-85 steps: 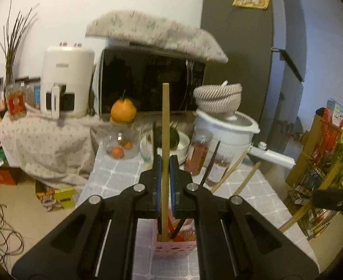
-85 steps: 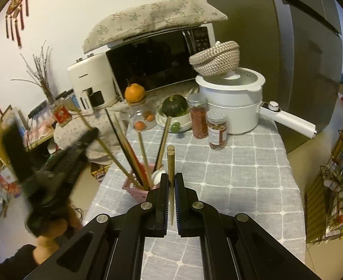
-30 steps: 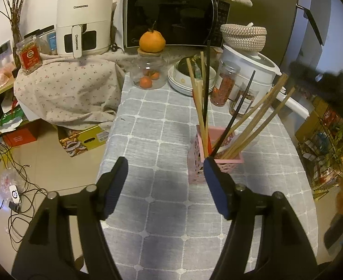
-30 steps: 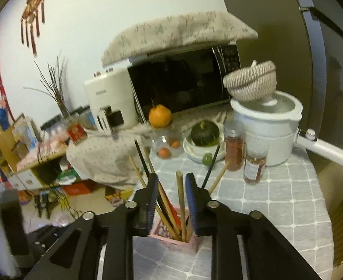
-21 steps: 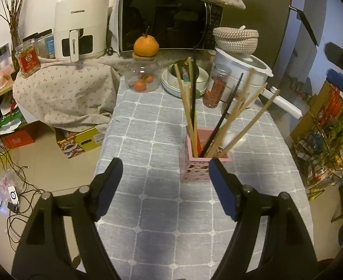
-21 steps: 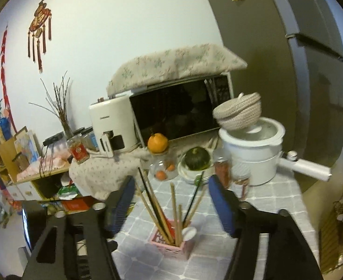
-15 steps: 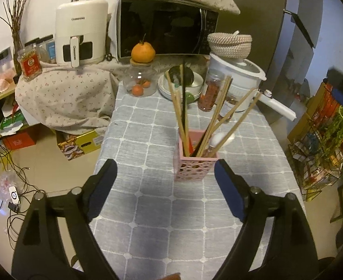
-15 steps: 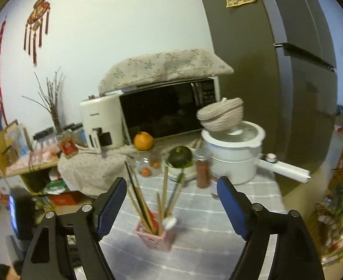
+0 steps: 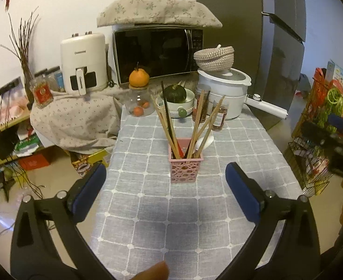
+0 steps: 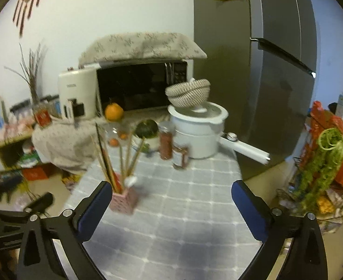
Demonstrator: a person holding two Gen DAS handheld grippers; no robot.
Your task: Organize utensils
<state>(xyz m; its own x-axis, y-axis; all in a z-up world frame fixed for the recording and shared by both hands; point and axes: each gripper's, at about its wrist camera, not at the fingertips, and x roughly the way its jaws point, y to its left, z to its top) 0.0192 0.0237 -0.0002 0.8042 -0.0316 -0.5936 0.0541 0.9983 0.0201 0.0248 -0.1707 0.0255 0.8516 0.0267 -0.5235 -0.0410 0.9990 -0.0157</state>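
A pink perforated holder [image 9: 185, 166] stands on the grey checked tablecloth [image 9: 162, 221]. It holds several wooden and dark chopsticks [image 9: 169, 126] and a white spoon [image 9: 205, 142]. My left gripper [image 9: 165, 183] is wide open and empty, pulled back in front of the holder. In the right wrist view the holder [image 10: 123, 199] sits at the left by my left finger. My right gripper [image 10: 169, 198] is wide open and empty above the cloth. The other gripper shows at the right edge [image 9: 334, 144] and at the lower left [image 10: 13, 210].
Behind the holder stand a glass jar with an orange [image 9: 138, 93], a bowl with a green squash [image 9: 175, 94], two spice jars [image 9: 200, 107] and a white cooker [image 9: 225, 93]. A microwave [image 9: 157, 51], an air fryer [image 9: 83, 67], a fridge [image 10: 264, 70] and a wire rack [image 9: 320, 128] surround the table.
Both grippers let go of their chopsticks into the holder, opened wide and drew back from it. The right wrist view has swung to the right.
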